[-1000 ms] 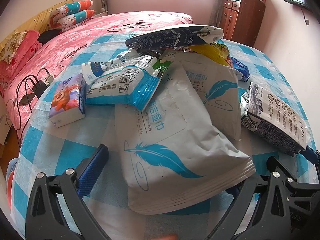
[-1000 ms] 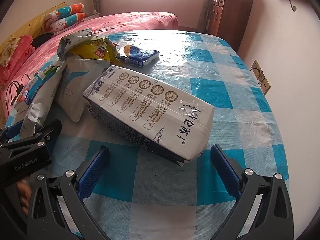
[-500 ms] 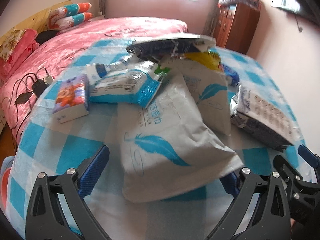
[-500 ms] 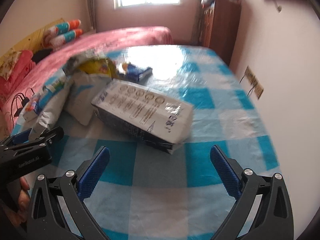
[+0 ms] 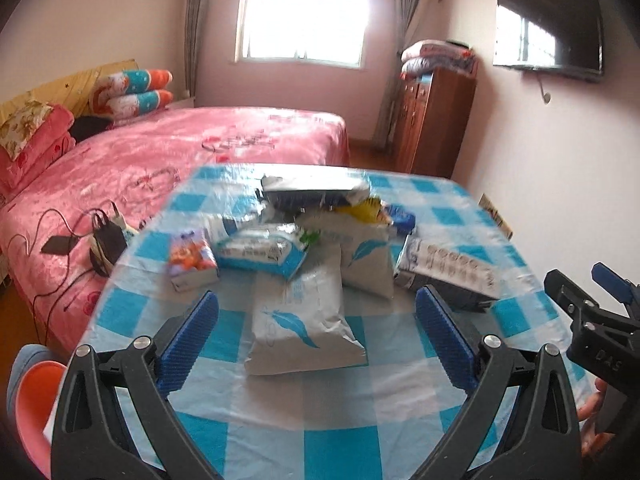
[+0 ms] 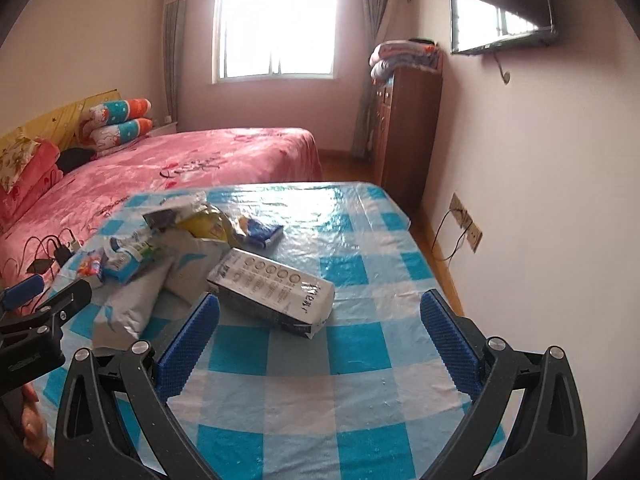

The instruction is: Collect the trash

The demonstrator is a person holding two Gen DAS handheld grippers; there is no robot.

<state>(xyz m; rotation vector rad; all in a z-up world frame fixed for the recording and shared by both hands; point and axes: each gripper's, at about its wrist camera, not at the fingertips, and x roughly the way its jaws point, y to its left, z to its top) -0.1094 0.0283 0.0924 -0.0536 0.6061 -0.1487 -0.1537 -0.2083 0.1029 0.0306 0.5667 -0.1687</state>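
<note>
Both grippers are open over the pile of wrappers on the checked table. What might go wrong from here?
1. The wrappers overlap: lifting the feather-print pouch may drag the blue-and-white pack resting on it.
2. The carton-like pack is wide; the right gripper may pinch it poorly and drop it.
3. The left gripper and the right one sit close together, so they may collide.

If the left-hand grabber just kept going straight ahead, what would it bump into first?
Most likely the white wet-wipe pack with the blue feather, lying between the open jaws of the left gripper. Depth is hard to judge.
</note>
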